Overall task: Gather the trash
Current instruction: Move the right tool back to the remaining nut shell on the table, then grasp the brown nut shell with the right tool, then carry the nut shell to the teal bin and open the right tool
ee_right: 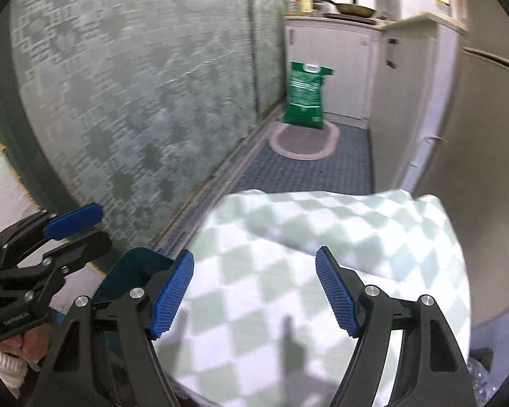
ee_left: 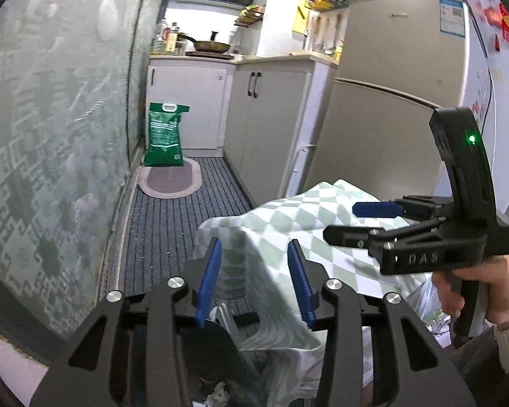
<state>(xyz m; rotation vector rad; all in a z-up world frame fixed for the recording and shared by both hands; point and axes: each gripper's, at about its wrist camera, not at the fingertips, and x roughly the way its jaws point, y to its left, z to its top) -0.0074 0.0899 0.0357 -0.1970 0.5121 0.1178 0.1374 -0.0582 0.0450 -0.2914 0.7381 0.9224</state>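
Observation:
A table under a green-and-white checked cloth fills the lower right of the left wrist view and shows in the right wrist view. My left gripper is open and empty at the cloth's left corner, above a dark bin with crumpled white trash inside. My right gripper is open and empty above the cloth; it also shows in the left wrist view. The left gripper appears at the left of the right wrist view.
A frosted patterned glass door runs along the left. A green sack stands on an oval mat at the far end of the ribbed floor mat. White cabinets and a fridge line the right side.

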